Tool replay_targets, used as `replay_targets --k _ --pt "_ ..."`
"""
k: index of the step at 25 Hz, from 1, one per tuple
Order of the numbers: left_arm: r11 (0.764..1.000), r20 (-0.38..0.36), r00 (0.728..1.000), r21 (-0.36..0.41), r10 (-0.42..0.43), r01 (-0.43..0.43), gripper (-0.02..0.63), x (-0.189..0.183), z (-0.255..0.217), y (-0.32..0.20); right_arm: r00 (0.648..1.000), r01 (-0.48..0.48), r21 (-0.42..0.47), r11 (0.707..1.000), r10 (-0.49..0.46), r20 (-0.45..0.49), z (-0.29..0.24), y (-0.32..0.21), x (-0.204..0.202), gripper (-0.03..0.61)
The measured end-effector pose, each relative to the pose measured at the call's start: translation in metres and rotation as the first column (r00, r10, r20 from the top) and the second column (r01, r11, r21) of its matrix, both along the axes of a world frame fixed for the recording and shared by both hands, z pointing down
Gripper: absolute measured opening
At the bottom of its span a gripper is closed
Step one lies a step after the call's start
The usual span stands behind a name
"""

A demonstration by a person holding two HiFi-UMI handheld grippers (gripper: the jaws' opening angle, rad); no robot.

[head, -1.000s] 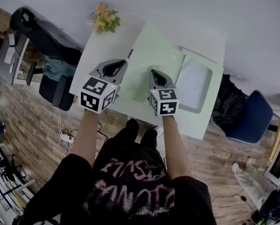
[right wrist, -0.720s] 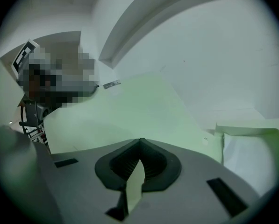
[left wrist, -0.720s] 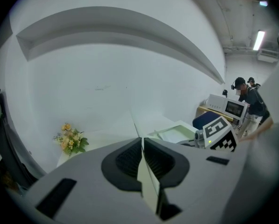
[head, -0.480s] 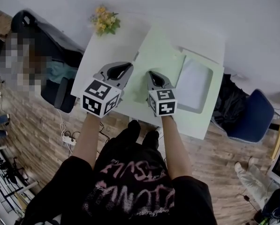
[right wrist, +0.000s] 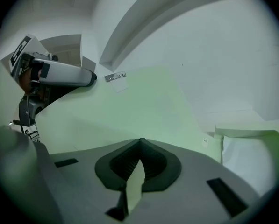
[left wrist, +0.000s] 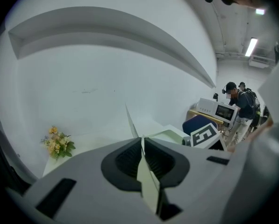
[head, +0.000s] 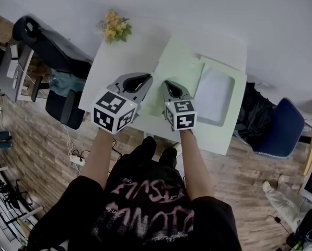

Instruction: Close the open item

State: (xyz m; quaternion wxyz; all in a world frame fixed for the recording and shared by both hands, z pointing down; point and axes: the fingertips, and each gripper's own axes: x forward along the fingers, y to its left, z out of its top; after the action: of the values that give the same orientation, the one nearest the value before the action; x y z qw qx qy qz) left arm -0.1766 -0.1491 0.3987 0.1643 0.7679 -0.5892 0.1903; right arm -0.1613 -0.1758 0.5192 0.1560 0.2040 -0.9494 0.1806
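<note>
Pale-green cardboard forms the open box (head: 238, 90), which lies on the white counter (head: 119, 54). Its white-lined tray is on the right and its lid (head: 179, 67) is tilted up on the left. Both tongs are closed on the lid's near edge. The left tongs (head: 147, 78) pinch the thin sheet edge-on between their pads, and the right tongs (head: 166, 83) grip the same edge just beside them. A bunch of yellow flowers (head: 114, 25) stands at the counter's far corner.
</note>
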Motion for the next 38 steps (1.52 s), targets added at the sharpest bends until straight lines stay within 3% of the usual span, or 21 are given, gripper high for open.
replay_targets --k 19,23,27,38 --pt "0.986 -0.061 0.985 0.043 0.163 -0.161 0.038 0.065 -0.016 -0.008 0.999 -0.041 0.052 0.998 0.040 0.029 -0.024 -0.007 0.037 0.009" --pt "0.980 -0.130 0.971 0.057 0.199 -0.193 0.044 0.085 -0.017 -0.010 0.997 -0.072 0.066 0.995 0.070 0.036 -0.031 -0.011 0.053 0.009" --pt "0.970 -0.133 0.962 0.072 0.239 -0.231 0.052 0.105 -0.018 -0.011 0.995 -0.099 0.078 0.992 0.096 0.040 -0.036 -0.013 0.070 0.009" --pt "0.945 -0.275 0.905 0.127 0.325 -0.300 0.073 0.158 -0.011 -0.021 0.982 -0.182 0.103 0.978 0.177 0.061 -0.050 -0.021 0.121 0.009"
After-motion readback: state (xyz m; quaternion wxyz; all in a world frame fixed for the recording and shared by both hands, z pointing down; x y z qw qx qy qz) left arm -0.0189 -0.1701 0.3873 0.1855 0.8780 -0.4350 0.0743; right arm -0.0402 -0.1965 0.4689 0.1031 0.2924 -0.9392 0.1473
